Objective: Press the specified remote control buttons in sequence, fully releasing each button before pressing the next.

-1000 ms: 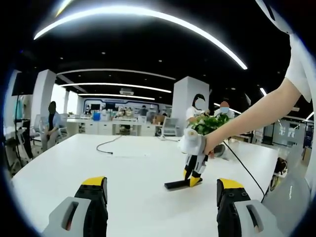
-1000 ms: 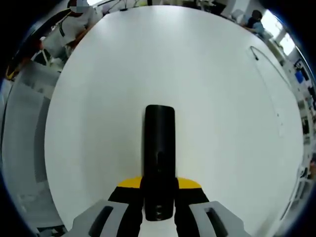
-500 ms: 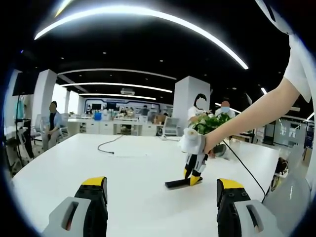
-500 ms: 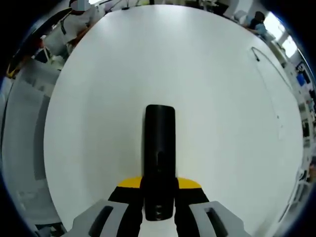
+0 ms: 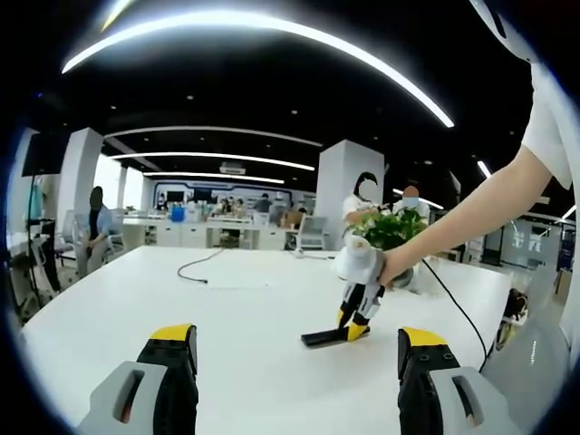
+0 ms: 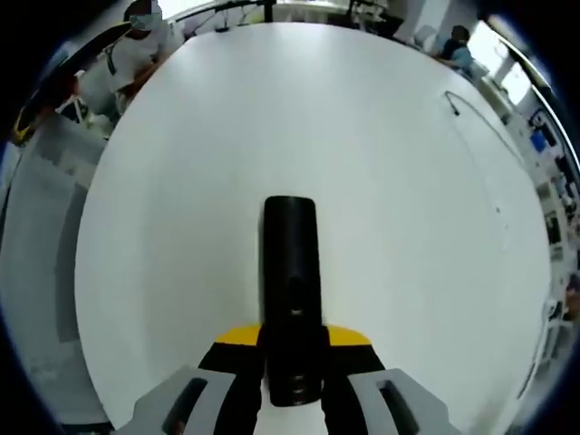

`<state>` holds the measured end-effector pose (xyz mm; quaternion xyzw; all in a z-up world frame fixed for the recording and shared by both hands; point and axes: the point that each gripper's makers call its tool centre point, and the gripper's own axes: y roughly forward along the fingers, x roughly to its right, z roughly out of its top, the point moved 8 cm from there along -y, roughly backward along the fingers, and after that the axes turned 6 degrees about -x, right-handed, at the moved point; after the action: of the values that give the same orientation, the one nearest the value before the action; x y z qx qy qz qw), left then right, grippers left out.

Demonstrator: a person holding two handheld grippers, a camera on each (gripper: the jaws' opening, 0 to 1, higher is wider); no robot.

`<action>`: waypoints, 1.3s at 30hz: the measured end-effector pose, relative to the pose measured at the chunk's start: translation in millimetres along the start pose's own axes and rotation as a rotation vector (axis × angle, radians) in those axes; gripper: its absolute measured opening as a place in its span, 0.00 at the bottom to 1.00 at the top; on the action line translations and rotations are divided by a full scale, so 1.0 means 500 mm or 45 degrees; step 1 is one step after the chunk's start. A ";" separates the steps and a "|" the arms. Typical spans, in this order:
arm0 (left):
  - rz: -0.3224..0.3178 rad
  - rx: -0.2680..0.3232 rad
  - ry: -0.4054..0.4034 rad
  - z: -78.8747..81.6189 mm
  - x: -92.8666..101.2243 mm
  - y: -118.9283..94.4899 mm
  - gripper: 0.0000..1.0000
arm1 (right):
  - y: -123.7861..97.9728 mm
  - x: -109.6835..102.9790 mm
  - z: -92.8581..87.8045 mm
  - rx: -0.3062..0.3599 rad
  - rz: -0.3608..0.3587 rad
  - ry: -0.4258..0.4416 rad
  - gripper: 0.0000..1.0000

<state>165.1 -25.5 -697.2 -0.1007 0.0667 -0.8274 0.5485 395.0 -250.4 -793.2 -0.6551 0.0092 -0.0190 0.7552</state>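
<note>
Two grippers: your right gripper [image 6: 292, 362] has its jaws closed around the near end of the black remote [image 6: 290, 290], which lies mid-table [image 6: 181, 181] with wide bare room all round, so I judge you're steadying it while your left gripper [image 5: 297, 362], wide open and empty, still must come over to press.

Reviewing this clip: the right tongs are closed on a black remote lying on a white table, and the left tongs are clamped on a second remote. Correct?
Not quite. In the left gripper view the left tongs stand open and empty. The right tongs are closed on the black remote on the white table, as the right gripper view shows.
</note>
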 end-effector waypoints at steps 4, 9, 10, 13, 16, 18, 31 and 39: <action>-0.002 0.000 -0.001 0.000 0.000 0.000 0.95 | 0.000 -0.001 -0.001 0.011 -0.013 0.019 0.22; -0.003 -0.001 0.000 0.000 0.000 -0.001 0.95 | -0.001 -0.007 -0.004 0.033 -0.036 0.004 0.22; -0.002 0.000 -0.002 0.000 -0.001 -0.001 0.95 | -0.002 -0.009 -0.005 0.039 -0.043 0.000 0.22; -0.003 -0.001 -0.001 0.000 -0.001 -0.001 0.95 | -0.002 -0.012 -0.008 0.065 -0.070 -0.004 0.22; -0.007 -0.006 0.003 -0.001 0.000 0.000 0.94 | -0.001 -0.013 -0.012 0.091 -0.093 0.019 0.22; -0.009 -0.007 0.004 -0.001 0.001 0.000 0.94 | -0.002 -0.015 -0.015 0.112 -0.108 0.047 0.22; -0.014 -0.026 0.013 -0.005 0.001 0.002 0.94 | 0.004 -0.020 -0.050 0.348 -0.142 0.360 0.25; -0.012 -0.039 0.011 -0.009 0.000 0.004 0.95 | 0.008 -0.024 -0.061 0.496 -0.096 0.537 0.32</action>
<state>165.8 -26.0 -701.9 -0.1058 0.0811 -0.8293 0.5427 382.1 -279.3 -801.5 -0.4792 0.1379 -0.1842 0.8470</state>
